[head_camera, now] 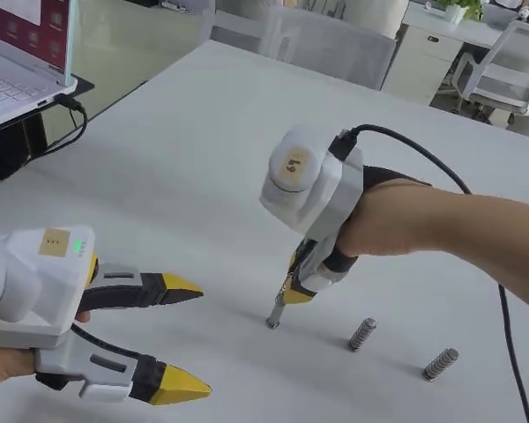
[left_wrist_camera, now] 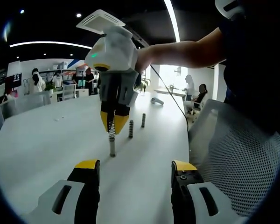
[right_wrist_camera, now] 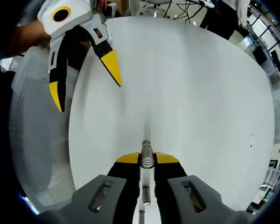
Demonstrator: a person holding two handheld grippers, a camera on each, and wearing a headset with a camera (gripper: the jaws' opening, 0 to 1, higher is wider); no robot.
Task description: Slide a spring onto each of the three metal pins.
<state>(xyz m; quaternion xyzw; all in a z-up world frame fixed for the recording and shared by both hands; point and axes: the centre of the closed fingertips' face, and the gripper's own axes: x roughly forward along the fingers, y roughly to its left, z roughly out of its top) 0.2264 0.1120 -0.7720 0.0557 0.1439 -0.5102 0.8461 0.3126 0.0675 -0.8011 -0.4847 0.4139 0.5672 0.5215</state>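
Right gripper (head_camera: 291, 293) is pointing down at the table (head_camera: 203, 159), its yellow-tipped jaws pressed onto a spring (right_wrist_camera: 148, 157) and holding it roughly upright. The spring is hanging directly over a bare metal pin (left_wrist_camera: 112, 150), its lower end meeting the pin's top; whether it is already threaded on cannot be told. Just beside this pin, two further pins (head_camera: 362, 334) (head_camera: 441, 363) are standing in a row, each already wearing a spring, so this is judged to be the last of the three. Left gripper (head_camera: 189, 337) is hovering nearby at the table's near side, jaws spread and carrying nothing.

Risks, as judged: the pinch is squeezing the coils sideways, so the spring may be bowing and catching on the pin's tip rather than sliding down. A push off the pin's line may tip the pin, which appears to be standing free. Releasing too early may let the spring hop off and roll away. The trailing cable (head_camera: 423, 154) is hanging close to the finished pins and could sweep them over.

Writing: a round tan sticker (head_camera: 293, 164) on the right gripper is bearing two dark characters, not surely legible. A laptop (head_camera: 18, 44) is sitting at the far corner, its screen text too small to read.
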